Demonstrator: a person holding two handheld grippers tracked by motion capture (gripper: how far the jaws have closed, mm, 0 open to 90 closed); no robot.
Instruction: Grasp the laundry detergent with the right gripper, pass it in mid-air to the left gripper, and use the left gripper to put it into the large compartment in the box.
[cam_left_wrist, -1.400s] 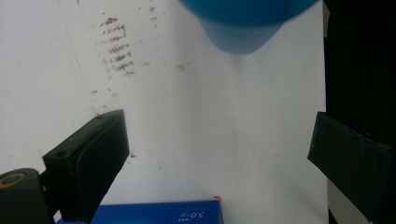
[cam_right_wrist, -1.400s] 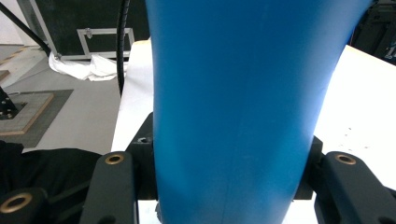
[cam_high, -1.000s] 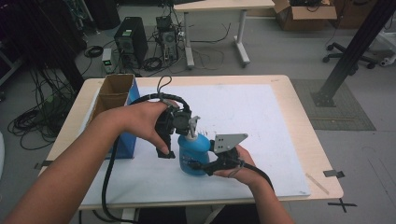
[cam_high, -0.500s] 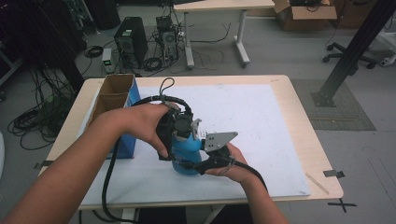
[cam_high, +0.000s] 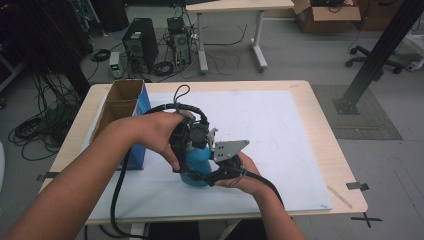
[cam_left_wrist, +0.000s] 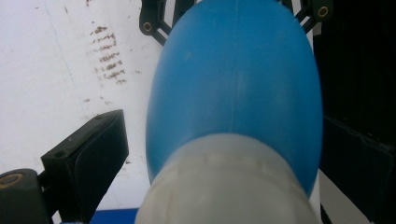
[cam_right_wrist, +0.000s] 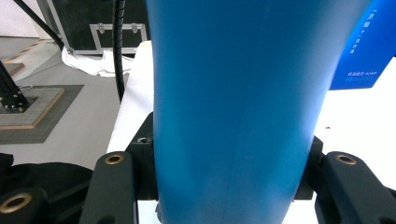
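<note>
Blue spray bottle (cam_high: 196, 167) upright on white mat (cam_high: 280, 130), near front edge of desk (cam_high: 325, 115), just right of cardboard box (cam_high: 120, 107). Right hand-held gripper (cam_right_wrist: 233, 186) pinches bottle body low down, pads pressed on both flanks. Left hand-held gripper (cam_high: 192, 135) sits over whitish cap (cam_left_wrist: 219, 182); jaws spread around neck, one pad apart from bottle. Judgement: step is gripping cap to unscrew. Keep right clamp firm, centre left jaws on cap, close squarely before twisting, else bottle tips.
</note>
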